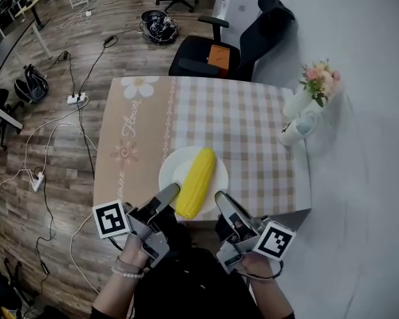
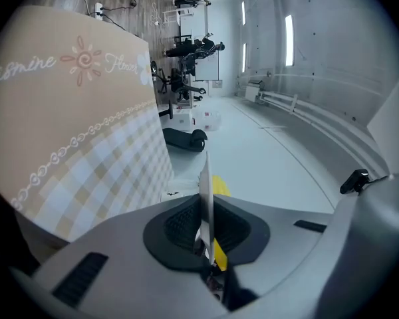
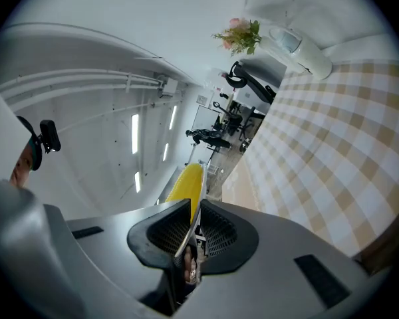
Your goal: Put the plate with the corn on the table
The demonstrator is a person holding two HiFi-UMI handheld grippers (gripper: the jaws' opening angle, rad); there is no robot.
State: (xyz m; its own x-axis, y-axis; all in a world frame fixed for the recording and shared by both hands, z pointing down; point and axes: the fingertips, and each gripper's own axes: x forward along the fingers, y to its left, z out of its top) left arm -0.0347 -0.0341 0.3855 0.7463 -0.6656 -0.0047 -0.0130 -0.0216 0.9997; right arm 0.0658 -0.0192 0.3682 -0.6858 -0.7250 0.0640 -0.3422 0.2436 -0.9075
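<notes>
Left side first: my left tongs (image 1: 169, 193) were clamped on the near-left rim of the white plate (image 1: 176, 168), pads pressed on the thin edge with very little bite. That was my first worry. So shallow a pinch could let the rim slide out if I twisted that wrist.

In the middle, the corn (image 1: 196, 181) lay loose along the plate, its near end at the rim between my two tongs. Nothing pinned it, so I judged that one hand dipping below the other would roll it off. The plate sat over the near edge of the checked tabletop (image 1: 253, 121), and I could not tell whether it touched the cloth. Released there, it might tip back off the edge.

On the right, my right tongs (image 1: 221, 199) pinched the near-right rim in the same way. Far right, the flower vase (image 1: 298, 128) stood well apart and posed no threat unless I pushed the plate far across.
</notes>
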